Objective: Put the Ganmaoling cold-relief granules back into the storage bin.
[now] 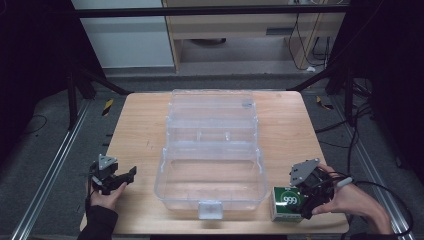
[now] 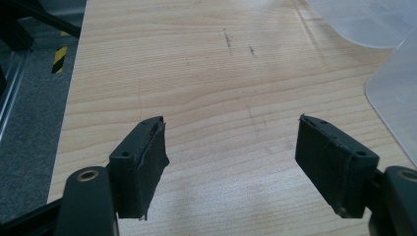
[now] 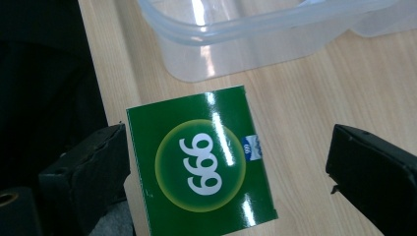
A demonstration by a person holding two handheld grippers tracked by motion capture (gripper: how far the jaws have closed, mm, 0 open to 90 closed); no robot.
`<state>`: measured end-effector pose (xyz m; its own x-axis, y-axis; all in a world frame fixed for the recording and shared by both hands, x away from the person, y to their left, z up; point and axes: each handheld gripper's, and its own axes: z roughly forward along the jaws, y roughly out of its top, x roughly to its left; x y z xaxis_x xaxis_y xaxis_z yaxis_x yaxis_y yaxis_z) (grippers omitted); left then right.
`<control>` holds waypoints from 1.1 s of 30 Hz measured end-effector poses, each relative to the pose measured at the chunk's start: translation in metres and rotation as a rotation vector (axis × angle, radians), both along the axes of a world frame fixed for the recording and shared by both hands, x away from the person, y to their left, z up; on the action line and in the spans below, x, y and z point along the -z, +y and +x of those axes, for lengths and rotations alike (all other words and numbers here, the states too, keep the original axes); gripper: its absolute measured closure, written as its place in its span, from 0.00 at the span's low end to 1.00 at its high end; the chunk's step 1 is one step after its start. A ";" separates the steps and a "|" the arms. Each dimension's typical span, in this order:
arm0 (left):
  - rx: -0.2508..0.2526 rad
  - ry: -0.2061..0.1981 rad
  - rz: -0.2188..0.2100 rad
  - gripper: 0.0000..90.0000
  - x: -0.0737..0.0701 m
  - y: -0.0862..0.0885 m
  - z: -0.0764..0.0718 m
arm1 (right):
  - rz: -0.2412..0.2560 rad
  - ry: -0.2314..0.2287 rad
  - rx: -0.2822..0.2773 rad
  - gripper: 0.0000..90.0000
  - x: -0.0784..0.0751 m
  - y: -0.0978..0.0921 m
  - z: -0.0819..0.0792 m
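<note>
Left gripper (image 1: pixel 131 174): jaws spread, idle over bare light wooden table (image 1: pixel 140 125). Centre: clear plastic hinged storage box (image 1: pixel 212 165), lid open, nothing inside. Right gripper (image 3: pixel 228 172): jaws spread around small green carton marked 999 (image 3: pixel 204 160), resting on table just beside box, not yet pinched. Probably early: gripping, lifting, placing inside left.

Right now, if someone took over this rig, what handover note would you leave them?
Right gripper: open, jaws either side of the green box, which sits at the table's front right corner; nothing clamped yet.
Left gripper: open, empty, over bare wood at the front left.
Clear storage case: open at table centre, lower tray looks empty.
Done: right gripper lined up on the box.
Left, probably: close on the box, lift it, place it in the case.
</note>
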<state>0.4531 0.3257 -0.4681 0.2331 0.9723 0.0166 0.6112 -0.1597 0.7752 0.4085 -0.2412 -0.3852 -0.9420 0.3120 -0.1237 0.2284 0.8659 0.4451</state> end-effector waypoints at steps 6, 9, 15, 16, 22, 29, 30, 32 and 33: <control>-0.001 0.000 0.001 0.30 0.000 0.000 0.000 | -0.020 0.005 -0.012 0.02 0.009 0.004 -0.002; 0.000 0.000 0.002 0.30 0.000 0.000 0.000 | -0.028 0.010 -0.010 0.02 0.014 0.005 -0.002; 0.001 0.001 0.004 0.29 0.000 0.000 0.000 | -0.039 0.016 -0.019 0.01 0.022 0.007 -0.003; 0.001 0.001 0.003 0.29 0.000 0.000 0.000 | -0.040 0.018 -0.018 0.01 0.024 0.008 -0.003; 0.001 0.001 0.005 0.29 0.000 0.000 0.000 | -0.059 0.028 -0.025 0.01 0.032 0.011 -0.003; 0.001 0.003 0.005 0.29 0.001 -0.001 0.000 | -0.088 0.051 -0.024 0.01 0.041 0.013 0.000; 0.001 0.003 0.005 0.29 0.001 -0.001 0.000 | -0.094 0.056 -0.025 0.01 0.042 0.013 0.000; 0.001 0.003 0.006 0.29 0.001 -0.001 0.000 | -0.108 0.068 -0.023 0.01 0.044 0.014 0.001; 0.001 0.003 0.006 0.29 0.001 -0.001 0.000 | -0.115 0.066 -0.027 0.01 0.046 0.015 0.001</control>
